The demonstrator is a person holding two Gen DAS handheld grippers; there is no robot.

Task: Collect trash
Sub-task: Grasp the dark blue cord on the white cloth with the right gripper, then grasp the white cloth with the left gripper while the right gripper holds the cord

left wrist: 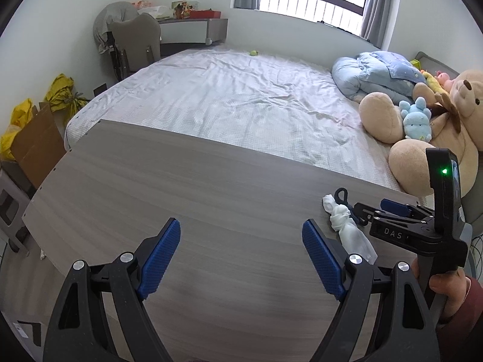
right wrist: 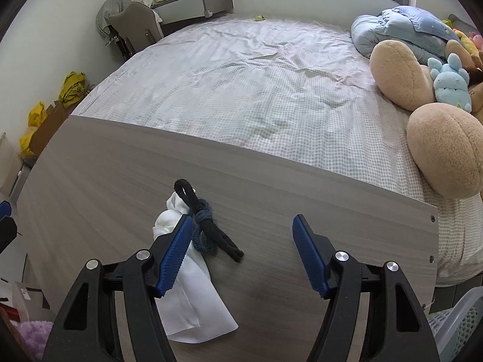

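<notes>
Grey board (right wrist: pixel 271 187) over bed; white cloth (right wrist: pixel 193 298), black tie (right wrist: pixel 211 235) beneath spread right gripper (right wrist: pixel 243 253).

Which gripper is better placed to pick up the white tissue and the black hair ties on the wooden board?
Probably the right gripper. It is open and right over the white tissue and black hair ties. The left gripper, also open, faces bare wooden board, with the trash off to its right.

- The right claw (right wrist: pixel 241 249) has its left finger (right wrist: pixel 175 253) covering part of the white cloth (right wrist: pixel 193 301).
- At 4 o'clock, the basket (right wrist: pixel 462 325) is cut by the edge.
- The bear (left wrist: pixel 446 114) loses its right side at 3 o'clock.
- The green bit (left wrist: pixel 253 52) on the bed: too small to tell.
</notes>
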